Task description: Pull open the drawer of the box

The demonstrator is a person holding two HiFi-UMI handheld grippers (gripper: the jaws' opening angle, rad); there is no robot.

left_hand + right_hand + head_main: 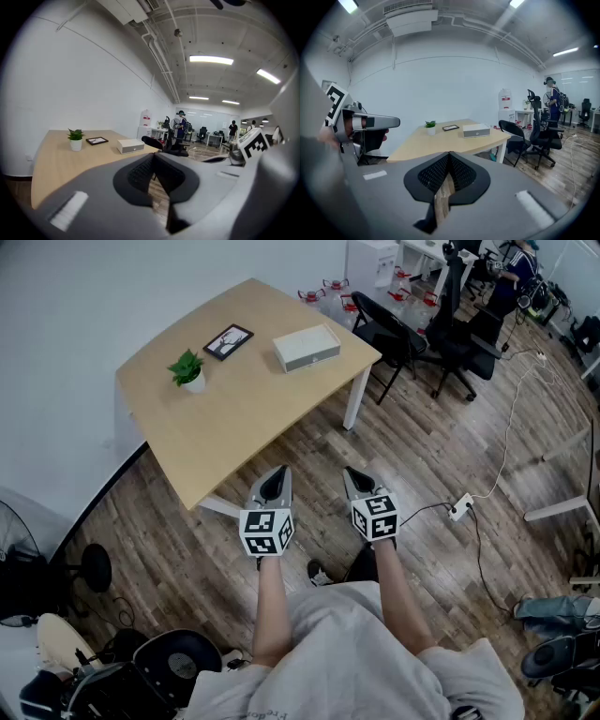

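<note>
The box is a low white case with a grey drawer front, standing on the far right part of the wooden table. It also shows in the left gripper view as the box and in the right gripper view as the box. My left gripper and right gripper hang side by side over the floor, short of the table's near edge. Both are shut with nothing between the jaws. The drawer is closed.
A small potted plant and a framed picture stand left of the box. Black office chairs sit right of the table. A power strip with a cable lies on the wooden floor. People stand far behind.
</note>
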